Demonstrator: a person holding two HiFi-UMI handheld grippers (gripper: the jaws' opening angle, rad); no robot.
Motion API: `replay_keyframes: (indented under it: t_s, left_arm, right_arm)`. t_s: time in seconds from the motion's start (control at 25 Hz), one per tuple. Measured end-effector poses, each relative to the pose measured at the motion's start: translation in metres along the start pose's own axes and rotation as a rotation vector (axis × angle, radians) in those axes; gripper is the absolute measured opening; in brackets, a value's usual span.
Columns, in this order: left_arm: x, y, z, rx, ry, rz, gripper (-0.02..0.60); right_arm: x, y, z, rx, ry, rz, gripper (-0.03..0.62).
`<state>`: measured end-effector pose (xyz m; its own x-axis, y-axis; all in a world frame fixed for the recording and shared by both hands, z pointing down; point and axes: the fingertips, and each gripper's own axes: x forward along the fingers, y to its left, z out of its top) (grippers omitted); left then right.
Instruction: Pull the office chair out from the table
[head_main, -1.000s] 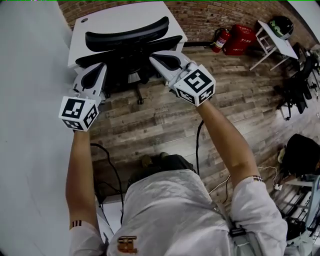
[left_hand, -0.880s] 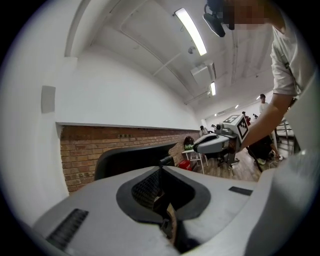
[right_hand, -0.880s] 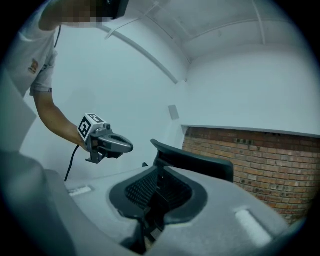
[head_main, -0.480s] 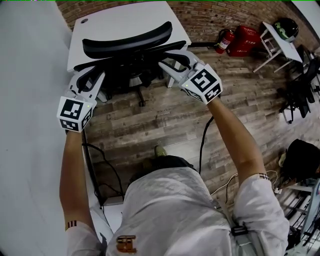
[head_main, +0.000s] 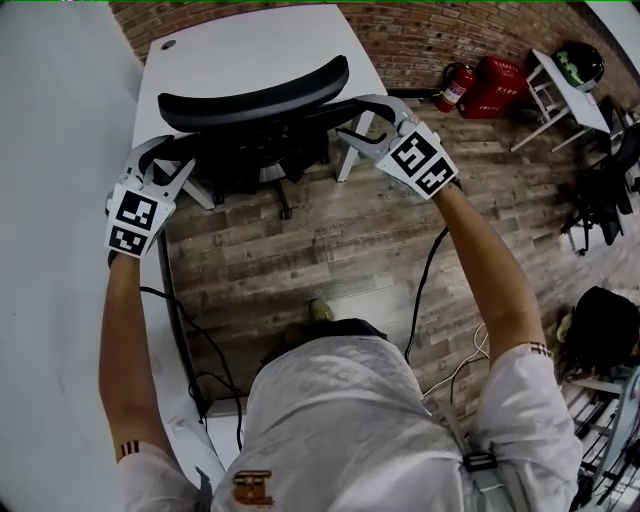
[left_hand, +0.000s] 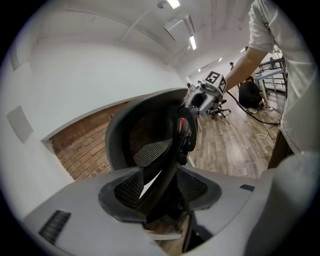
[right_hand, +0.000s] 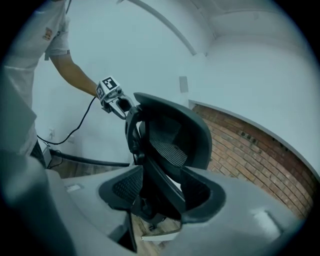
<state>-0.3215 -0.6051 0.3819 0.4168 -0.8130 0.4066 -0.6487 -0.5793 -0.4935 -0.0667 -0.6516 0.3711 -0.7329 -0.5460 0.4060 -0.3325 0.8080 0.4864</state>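
Note:
A black office chair with a mesh back stands pushed in under the white table. My left gripper is at the left edge of the chair's back, and my right gripper is at the right edge. Both sets of jaws have just been opening. In the left gripper view the back's black side bar runs between the left gripper's spread pads with gaps showing. In the right gripper view the other side bar likewise passes between the right gripper's pads. Neither gripper clamps the bar.
A white wall runs close along the left. Black cables trail over the wooden floor beside the person's feet. A red fire extinguisher, a red case and a small white table stand at the back right.
Both grippers have moved forward to the chair's back and outward to its side edges. Their jaws, shut a second ago, now stand spread around the back's side bars.

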Motion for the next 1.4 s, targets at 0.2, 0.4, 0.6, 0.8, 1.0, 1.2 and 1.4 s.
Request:
replay_keyframes:
  t_s: [0.2, 0.4, 0.6, 0.8, 1.0, 1.2, 1.4]
  left_arm:
    - [0.014, 0.006, -0.024, 0.05, 0.104, -0.027, 0.234]
    - [0.025, 0.012, -0.055, 0.113, 0.23, -0.069, 0.27]
    - [0.039, 0.022, -0.077, 0.18, 0.32, -0.119, 0.282]
    - [0.052, 0.025, -0.094, 0.237, 0.402, -0.196, 0.282]
    - [0.065, 0.019, -0.104, 0.28, 0.452, -0.281, 0.282]
    - [0.075, 0.011, -0.112, 0.3, 0.495, -0.352, 0.282]
    - [0.084, 0.005, -0.117, 0.318, 0.516, -0.39, 0.281]
  right_arm:
    - [0.013, -0.015, -0.028, -0.027, 0.1, 0.025, 0.257]
    - [0.028, -0.026, -0.057, -0.083, 0.221, 0.085, 0.299]
    - [0.043, -0.033, -0.075, -0.132, 0.302, 0.173, 0.304]
    - [0.058, -0.036, -0.087, -0.149, 0.355, 0.248, 0.304]
    - [0.071, -0.028, -0.096, -0.222, 0.408, 0.354, 0.304]
    - [0.084, -0.019, -0.107, -0.291, 0.47, 0.443, 0.304]
    - [0.096, -0.014, -0.115, -0.328, 0.488, 0.485, 0.293]
